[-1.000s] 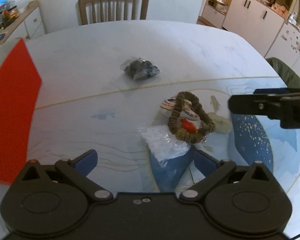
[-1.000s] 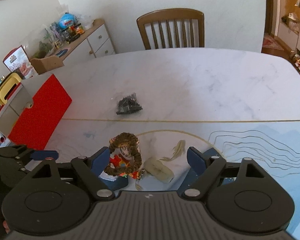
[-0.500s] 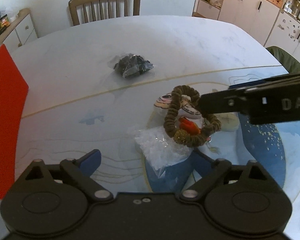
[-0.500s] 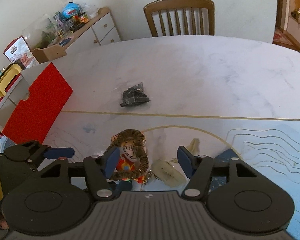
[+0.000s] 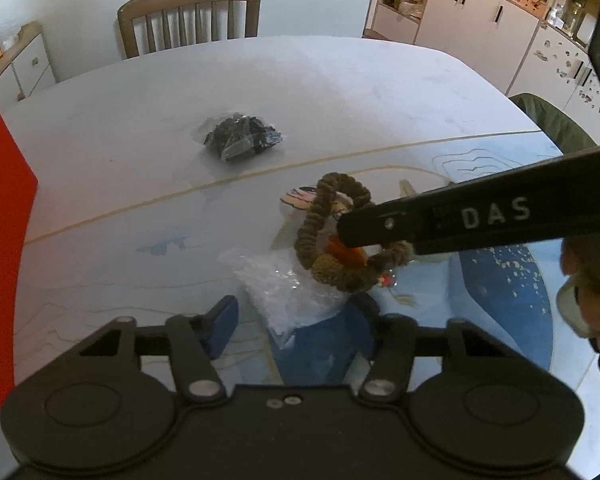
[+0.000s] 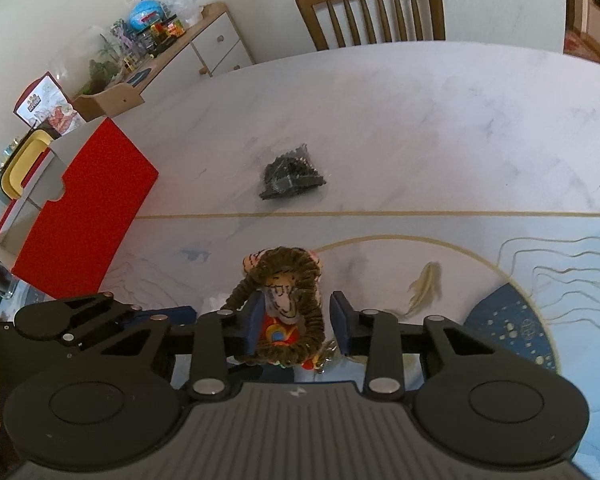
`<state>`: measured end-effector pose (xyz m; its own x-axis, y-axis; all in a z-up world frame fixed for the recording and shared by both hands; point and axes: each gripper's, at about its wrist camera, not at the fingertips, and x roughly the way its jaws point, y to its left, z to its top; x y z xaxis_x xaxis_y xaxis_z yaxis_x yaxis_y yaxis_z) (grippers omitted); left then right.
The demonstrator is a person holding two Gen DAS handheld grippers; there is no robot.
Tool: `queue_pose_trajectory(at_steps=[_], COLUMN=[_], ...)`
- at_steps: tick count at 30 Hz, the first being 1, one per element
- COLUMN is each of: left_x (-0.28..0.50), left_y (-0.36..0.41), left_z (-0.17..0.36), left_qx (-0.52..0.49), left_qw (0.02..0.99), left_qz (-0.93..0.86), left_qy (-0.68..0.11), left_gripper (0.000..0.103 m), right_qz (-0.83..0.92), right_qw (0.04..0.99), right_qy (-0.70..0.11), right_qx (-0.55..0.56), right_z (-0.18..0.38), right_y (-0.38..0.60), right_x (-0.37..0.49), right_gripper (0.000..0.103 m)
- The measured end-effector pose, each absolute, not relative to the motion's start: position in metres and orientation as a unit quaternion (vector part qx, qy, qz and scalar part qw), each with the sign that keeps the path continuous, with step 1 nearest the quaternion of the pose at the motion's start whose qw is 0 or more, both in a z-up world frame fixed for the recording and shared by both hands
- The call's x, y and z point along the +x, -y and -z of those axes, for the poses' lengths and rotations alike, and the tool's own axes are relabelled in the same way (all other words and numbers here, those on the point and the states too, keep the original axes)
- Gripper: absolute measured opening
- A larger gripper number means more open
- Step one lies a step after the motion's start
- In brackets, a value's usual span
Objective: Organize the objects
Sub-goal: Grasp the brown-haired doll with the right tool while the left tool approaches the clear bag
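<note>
Soft, dim indoor daylight, a bluish cast in the left view, slightly grainy, with strong fisheye bending at edges.

A brown braided loop (image 6: 300, 276) ringing a cartoon-faced charm (image 6: 281, 304) rests on a clear bag (image 5: 292, 288).

Black left gripper (image 5: 296, 320) with 2 blue-padded fingers and silver pivot screws; right gripper (image 6: 298, 316) lettered "DAS" in white.

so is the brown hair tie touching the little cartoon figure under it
Touching. In the right wrist view the brown hair tie loops around the cartoon figure with no gap; the right gripper is closing around both.
</note>
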<state>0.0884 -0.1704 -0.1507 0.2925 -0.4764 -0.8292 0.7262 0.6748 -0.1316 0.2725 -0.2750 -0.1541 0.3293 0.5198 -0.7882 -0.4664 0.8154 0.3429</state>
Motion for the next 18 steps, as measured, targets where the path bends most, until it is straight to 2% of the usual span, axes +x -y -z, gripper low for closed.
queue_pose_trajectory(at_steps=[2,9,10,13,14,16,18], left_x=[0.088,0.088,0.088,0.09,0.09,0.092,0.092], left_y=[0.17,0.168,0.167,0.162,0.16,0.156,0.152], left_z=[0.15,0.148,0.147,0.143,0.143,0.141,0.14], left_qx=[0.135,0.133,0.133,0.125,0.123,0.119,0.118], left_qw=[0.792,0.792,0.792,0.793,0.794,0.792,0.794], left_qz=[0.381,0.388,0.389,0.388,0.388,0.387,0.385], left_qy=[-0.457,-0.453,-0.451,-0.452,-0.452,-0.457,-0.456], left_gripper=[0.047,0.037,0.036,0.033,0.023,0.02,0.013], right_qz=[-0.303,-0.306,-0.304,-0.3,-0.3,-0.298,-0.299], right_qw=[0.813,0.811,0.812,0.818,0.819,0.823,0.826], right_qy=[-0.496,-0.497,-0.497,-0.489,-0.487,-0.482,-0.475], right_qx=[0.035,0.044,0.042,0.041,0.042,0.041,0.048], right_z=[0.155,0.153,0.152,0.148,0.146,0.142,0.136], right_y=[0.275,0.274,0.273,0.273,0.273,0.274,0.277], right_x=[0.272,0.269,0.269,0.266,0.266,0.264,0.263], right_gripper=[0.028,0.015,0.01,0.008,0.007,0.007,0.006])
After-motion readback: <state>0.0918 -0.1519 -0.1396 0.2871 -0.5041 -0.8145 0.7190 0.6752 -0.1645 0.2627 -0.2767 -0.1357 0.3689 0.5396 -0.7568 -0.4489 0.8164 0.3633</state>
